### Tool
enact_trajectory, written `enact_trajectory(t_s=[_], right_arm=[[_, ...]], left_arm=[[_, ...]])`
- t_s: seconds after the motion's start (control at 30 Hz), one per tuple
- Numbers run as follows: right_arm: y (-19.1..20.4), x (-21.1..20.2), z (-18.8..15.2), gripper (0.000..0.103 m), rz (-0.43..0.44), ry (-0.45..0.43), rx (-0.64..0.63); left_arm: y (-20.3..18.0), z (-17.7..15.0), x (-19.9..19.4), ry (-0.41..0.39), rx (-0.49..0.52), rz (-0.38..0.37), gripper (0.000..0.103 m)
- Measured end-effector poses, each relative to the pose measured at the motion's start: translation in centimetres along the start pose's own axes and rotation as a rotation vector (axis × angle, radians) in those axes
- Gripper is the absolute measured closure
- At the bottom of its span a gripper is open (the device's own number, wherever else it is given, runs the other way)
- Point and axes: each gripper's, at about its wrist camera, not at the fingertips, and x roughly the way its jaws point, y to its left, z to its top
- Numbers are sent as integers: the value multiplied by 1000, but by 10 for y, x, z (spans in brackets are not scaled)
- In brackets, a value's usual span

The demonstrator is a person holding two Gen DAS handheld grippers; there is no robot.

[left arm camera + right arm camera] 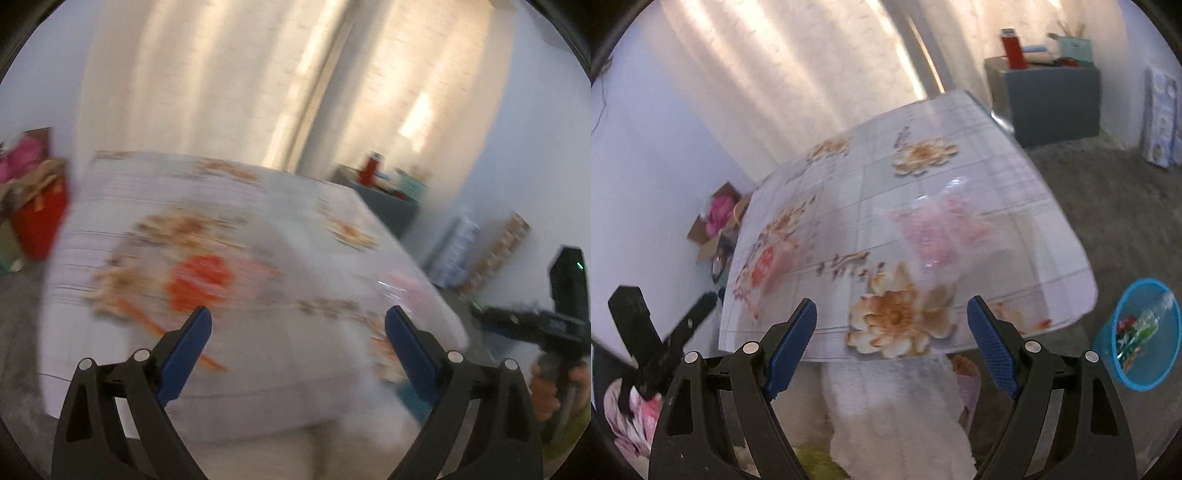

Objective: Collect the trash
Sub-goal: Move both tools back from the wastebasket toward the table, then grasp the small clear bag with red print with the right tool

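collecting trash: part binned, more on table

table (964, 122) under flowered cloth, filling the middle of both views. at 4 o'clock of it on the floor, blue bin (1167, 376), already holding a bottle (1148, 317) and a red-green wrapper: some trash in. still on the cloth: pink clear bag (945, 229) toward 2 o'clock, red wrapper (201, 280) at 9 o'clock, blurred. probably both left to pick. left gripper (298, 325) spread wide, nothing between jaws. right gripper (892, 317) likewise wide and empty, hovering short of the table's near edge.
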Motion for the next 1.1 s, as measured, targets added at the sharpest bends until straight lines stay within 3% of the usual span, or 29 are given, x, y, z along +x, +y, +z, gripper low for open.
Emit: enact_trajectory(t_s=[0.2, 0.47, 0.63, 0.73, 1.0, 1.1], right_arm=[[19, 7, -2, 23, -19, 26, -30], [27, 20, 19, 20, -163, -68, -133], [10, 53, 42, 20, -188, -45, -142], [1, 78, 51, 20, -176, 19, -135], [9, 103, 41, 20, -211, 80, -190], [13, 110, 37, 29, -256, 92, -208]], left_arm=[[36, 6, 3, -16, -64, 73, 10], [55, 0, 11, 18, -94, 100, 10], [55, -3, 11, 27, -100, 106, 9], [58, -5, 8, 32, -113, 111, 10], [62, -5, 9, 46, -111, 128, 10], [62, -6, 10, 51, -112, 124, 9]])
